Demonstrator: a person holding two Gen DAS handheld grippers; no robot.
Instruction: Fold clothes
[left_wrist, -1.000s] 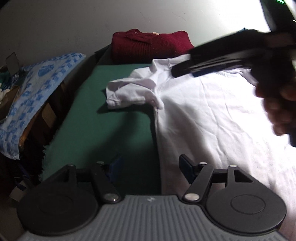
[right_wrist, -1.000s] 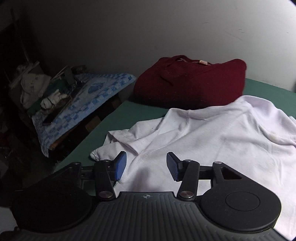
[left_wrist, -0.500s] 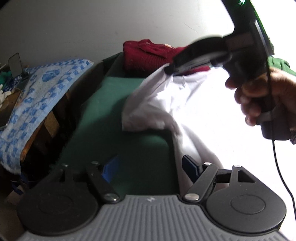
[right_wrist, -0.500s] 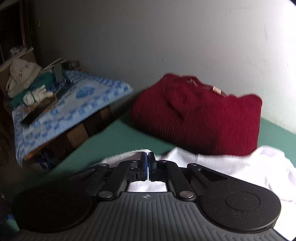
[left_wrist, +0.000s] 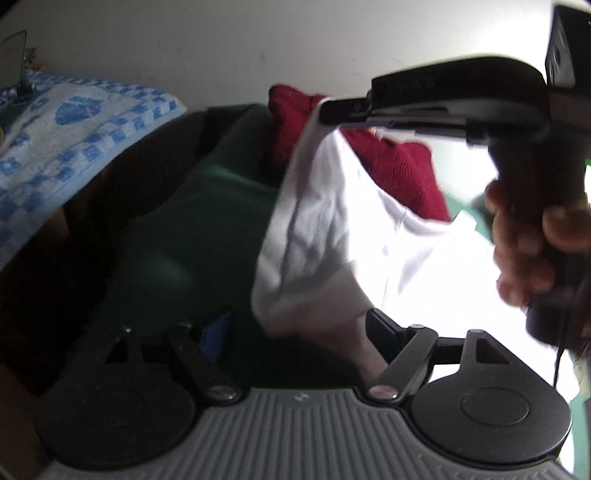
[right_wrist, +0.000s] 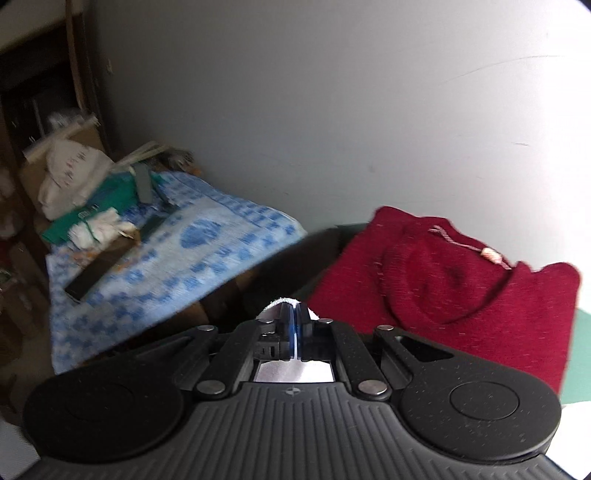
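Your right tongs (right_wrist: 294, 325) were clenched on the white T-shirt's (left_wrist: 332, 236) sleeve, holding it up above the green worktop (left_wrist: 192, 229). Your left tongs (left_wrist: 299, 332) stood released, the hanging cloth draping nearest its right finger (left_wrist: 382, 330).

Our white cotton T-shirt (left_wrist: 332, 229), one sleeve lifted off our green mat, beside our folded dark-red knitted sweater (right_wrist: 461, 288).
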